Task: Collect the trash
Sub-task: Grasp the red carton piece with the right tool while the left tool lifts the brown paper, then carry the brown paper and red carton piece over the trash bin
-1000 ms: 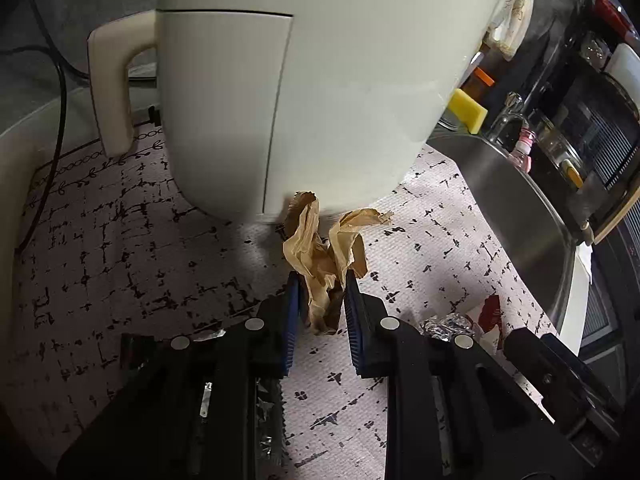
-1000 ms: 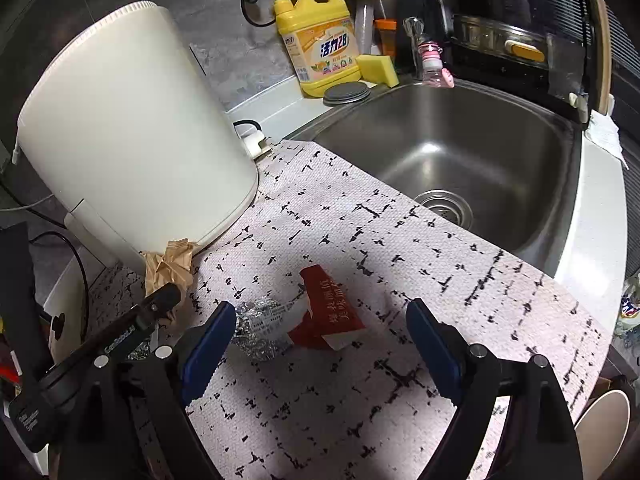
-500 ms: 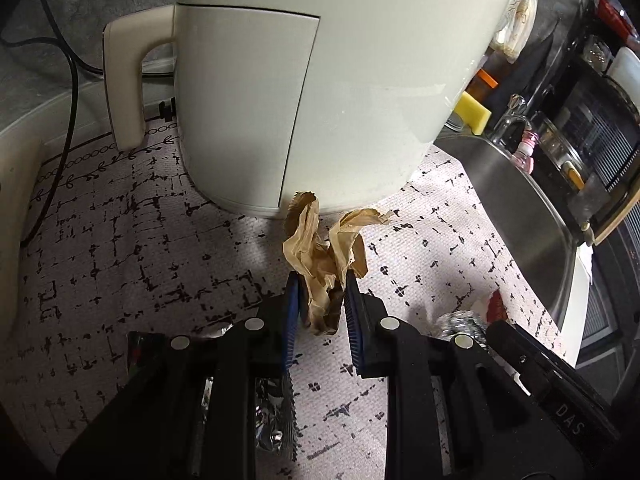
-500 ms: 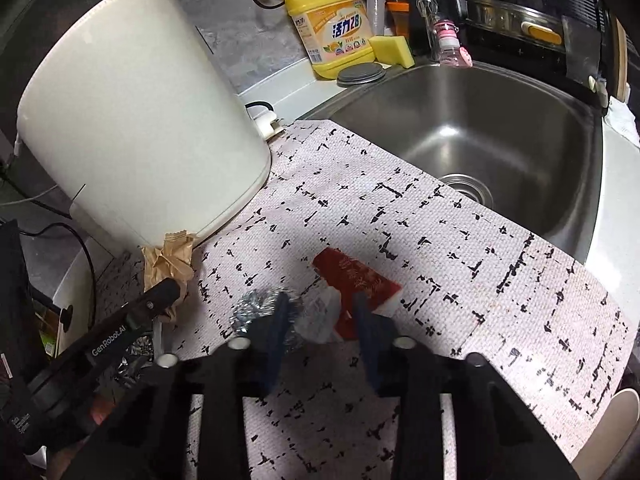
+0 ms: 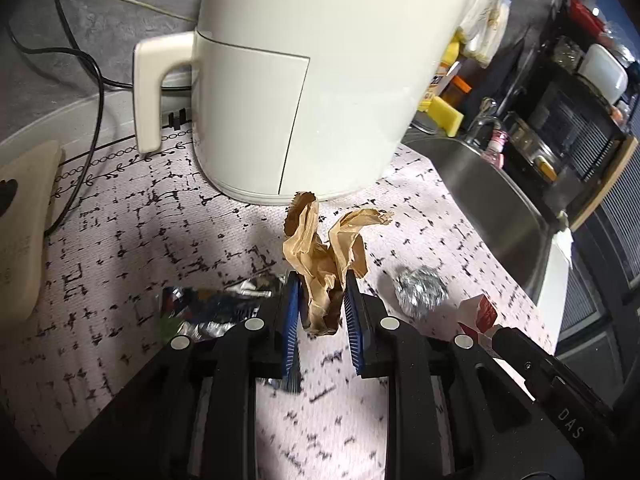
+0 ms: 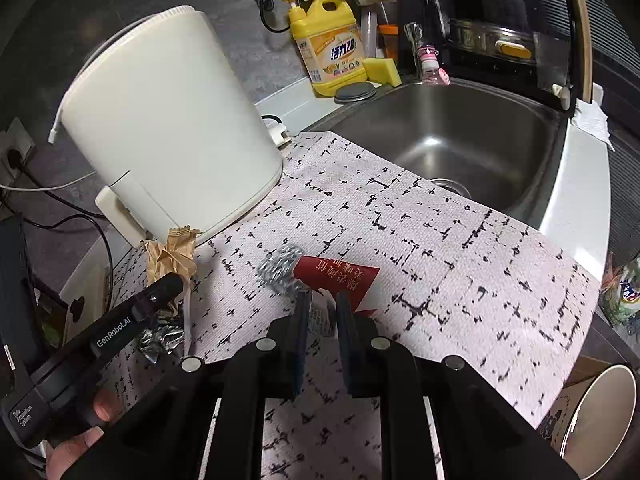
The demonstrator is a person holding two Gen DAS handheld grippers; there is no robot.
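Right tongs [image 6: 321, 312], wide a second ago, now narrow, pinching red wrapper [image 6: 340, 278]; foil ball [image 6: 280, 268] just left of tips. Left tongs [image 5: 320, 304] grip brown paper [image 5: 320, 256], nearer foil wrapper [image 5: 200, 308].

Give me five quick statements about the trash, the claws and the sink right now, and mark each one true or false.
1. The left claw is shut on the crumpled brown paper. True.
2. The foil ball lies in the sink. False: it sits on the patterned mat, beside the red wrapper.
3. The right claw is wide open above the mat. False: its jaws are closed on the red wrapper's white end.
4. A yellow detergent bottle stands behind the sink, next to a yellow sponge. True.
5. The white appliance lies tipped on its side. False: it stands upright on the mat.
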